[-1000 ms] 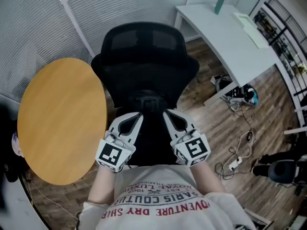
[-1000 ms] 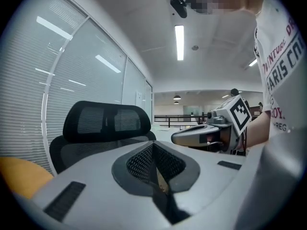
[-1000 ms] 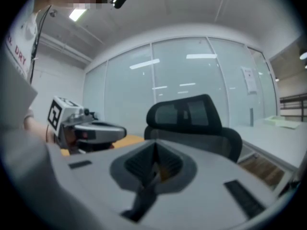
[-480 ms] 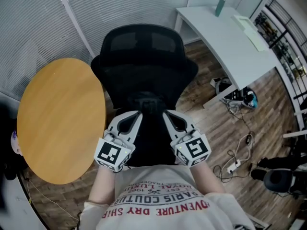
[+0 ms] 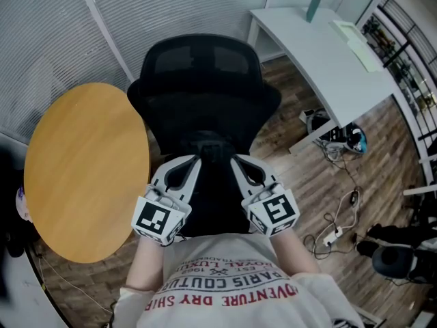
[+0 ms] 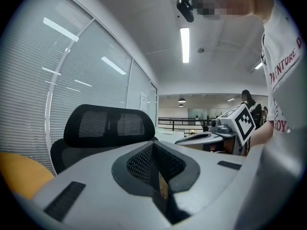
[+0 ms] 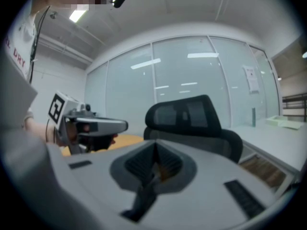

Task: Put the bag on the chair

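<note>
A black mesh-backed office chair (image 5: 201, 67) stands straight ahead. My left gripper (image 5: 194, 159) and right gripper (image 5: 235, 159) sit side by side just in front of its seat, tips angled toward each other. Between and below them hangs a black bag (image 5: 215, 190), its top loop bunched at the fingertips. In the left gripper view the left gripper (image 6: 154, 145) is shut, with a dark strap (image 6: 169, 207) running down out of the jaws. The right gripper (image 7: 156, 145) is shut likewise on a dark strap (image 7: 140, 198). The chair (image 6: 108, 126) (image 7: 187, 116) shows beyond both.
A round wooden table (image 5: 85, 169) stands close on the left, nearly touching the chair. A white desk (image 5: 328, 53) runs along the right, with cables and a power strip (image 5: 338, 227) on the wood floor. Glass walls with blinds are behind the chair.
</note>
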The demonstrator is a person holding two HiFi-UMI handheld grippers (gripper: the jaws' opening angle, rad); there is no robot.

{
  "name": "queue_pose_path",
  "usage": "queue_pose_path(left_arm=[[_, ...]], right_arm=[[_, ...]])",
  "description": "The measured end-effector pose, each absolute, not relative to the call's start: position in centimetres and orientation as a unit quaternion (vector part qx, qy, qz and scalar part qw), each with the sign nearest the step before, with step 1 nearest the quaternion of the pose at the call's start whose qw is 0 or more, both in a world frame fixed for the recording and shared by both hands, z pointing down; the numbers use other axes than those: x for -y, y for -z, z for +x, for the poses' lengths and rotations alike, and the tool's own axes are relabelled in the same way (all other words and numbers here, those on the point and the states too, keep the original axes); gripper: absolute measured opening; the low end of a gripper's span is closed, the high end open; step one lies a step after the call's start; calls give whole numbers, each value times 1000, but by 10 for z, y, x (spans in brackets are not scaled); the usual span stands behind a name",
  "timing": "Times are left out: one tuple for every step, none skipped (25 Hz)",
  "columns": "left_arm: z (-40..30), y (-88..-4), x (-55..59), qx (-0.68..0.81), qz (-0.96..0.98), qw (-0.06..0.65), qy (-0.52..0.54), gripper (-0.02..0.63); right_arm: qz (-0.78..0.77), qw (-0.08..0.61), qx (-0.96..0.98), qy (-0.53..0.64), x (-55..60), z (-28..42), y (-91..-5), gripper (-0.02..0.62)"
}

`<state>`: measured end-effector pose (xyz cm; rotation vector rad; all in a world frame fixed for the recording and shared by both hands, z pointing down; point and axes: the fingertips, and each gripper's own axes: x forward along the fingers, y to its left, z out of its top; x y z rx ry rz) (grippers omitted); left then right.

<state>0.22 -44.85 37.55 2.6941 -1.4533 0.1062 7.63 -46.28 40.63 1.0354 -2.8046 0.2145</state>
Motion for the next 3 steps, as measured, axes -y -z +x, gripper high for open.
queue_pose_path(left_arm=[[2, -376, 448, 474, 879, 40, -35, 28], [3, -378, 447, 473, 879, 42, -37, 28], [3, -379, 447, 473, 879, 43, -40, 28]], right_arm=[[345, 72, 933, -71, 462, 76, -407, 26], [345, 72, 933, -71, 462, 76, -407, 26], [346, 72, 933, -71, 462, 76, -408, 26]])
